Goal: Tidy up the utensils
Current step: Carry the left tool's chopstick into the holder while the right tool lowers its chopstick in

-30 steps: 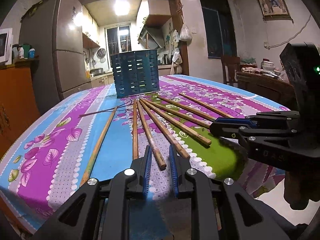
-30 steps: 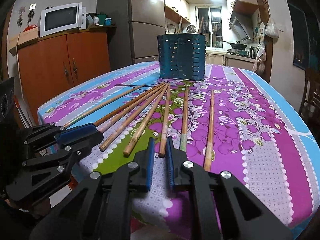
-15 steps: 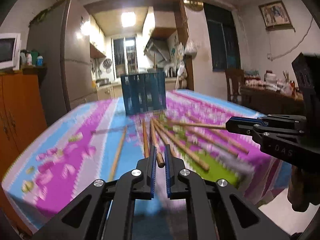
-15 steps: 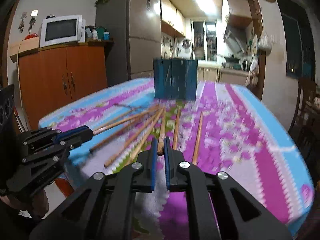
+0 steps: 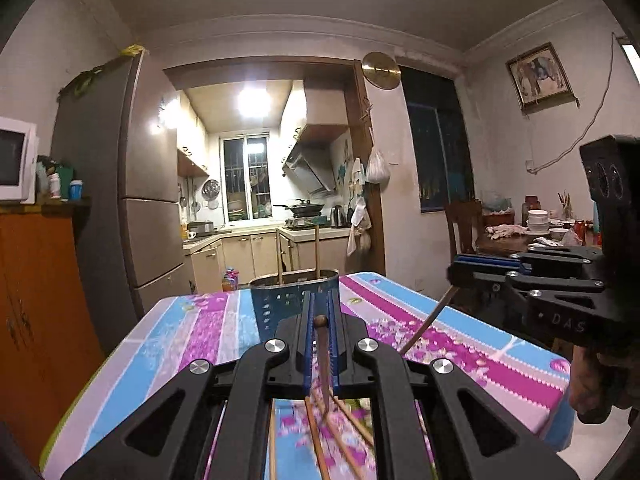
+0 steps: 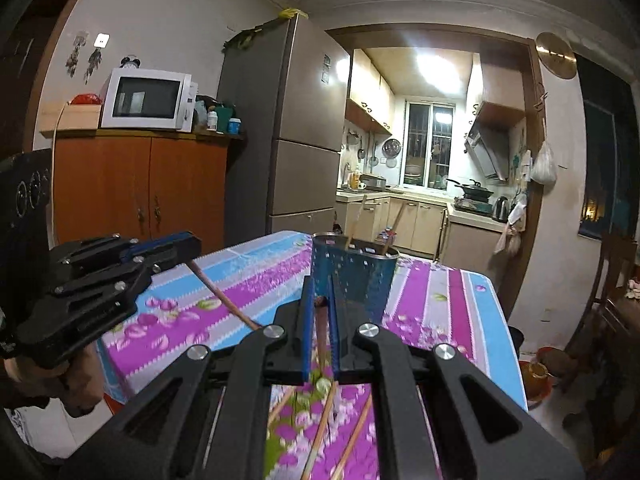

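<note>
Chopstick [image 5: 322,354] hangs clamped between left claw [image 5: 321,320] pads, tip downward.

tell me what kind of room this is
Most likely a home dining area opening onto a kitchen: a table with a floral cloth, a tall fridge, and a stove with a wok beyond the doorway.
</note>
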`<state>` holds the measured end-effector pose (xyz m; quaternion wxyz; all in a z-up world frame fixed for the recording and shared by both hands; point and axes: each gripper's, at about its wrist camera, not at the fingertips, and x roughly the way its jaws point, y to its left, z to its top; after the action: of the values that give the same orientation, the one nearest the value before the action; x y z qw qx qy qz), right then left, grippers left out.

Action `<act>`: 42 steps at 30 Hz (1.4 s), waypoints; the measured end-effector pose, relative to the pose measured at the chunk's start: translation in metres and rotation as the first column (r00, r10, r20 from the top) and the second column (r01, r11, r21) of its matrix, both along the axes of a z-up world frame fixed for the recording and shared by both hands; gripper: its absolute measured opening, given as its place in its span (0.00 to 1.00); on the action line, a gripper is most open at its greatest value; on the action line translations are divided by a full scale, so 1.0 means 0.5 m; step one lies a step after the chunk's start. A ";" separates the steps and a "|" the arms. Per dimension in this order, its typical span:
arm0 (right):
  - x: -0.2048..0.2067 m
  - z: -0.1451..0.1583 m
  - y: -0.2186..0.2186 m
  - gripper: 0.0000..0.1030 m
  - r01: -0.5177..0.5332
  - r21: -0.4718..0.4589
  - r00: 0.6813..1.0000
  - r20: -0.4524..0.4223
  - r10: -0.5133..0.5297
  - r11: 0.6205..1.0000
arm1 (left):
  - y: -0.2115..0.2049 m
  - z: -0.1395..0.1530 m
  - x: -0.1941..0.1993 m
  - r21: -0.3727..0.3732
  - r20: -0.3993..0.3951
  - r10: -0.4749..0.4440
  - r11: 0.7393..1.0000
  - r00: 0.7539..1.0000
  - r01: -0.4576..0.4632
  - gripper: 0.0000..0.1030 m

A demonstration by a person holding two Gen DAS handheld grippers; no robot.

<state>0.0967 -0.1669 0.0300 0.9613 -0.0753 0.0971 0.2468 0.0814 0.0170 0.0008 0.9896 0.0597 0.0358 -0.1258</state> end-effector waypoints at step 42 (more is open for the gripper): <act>0.282 0.373 0.023 0.05 -0.005 0.034 0.999 -0.034 0.007 0.999 | 0.021 0.411 0.342 -0.068 0.026 -0.033 0.997 0.999 0.035 0.07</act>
<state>0.2378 -0.1553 0.2167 0.9598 -0.0549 0.1092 0.2525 0.2526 0.0275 0.2064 0.9892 0.0277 0.0183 -0.1430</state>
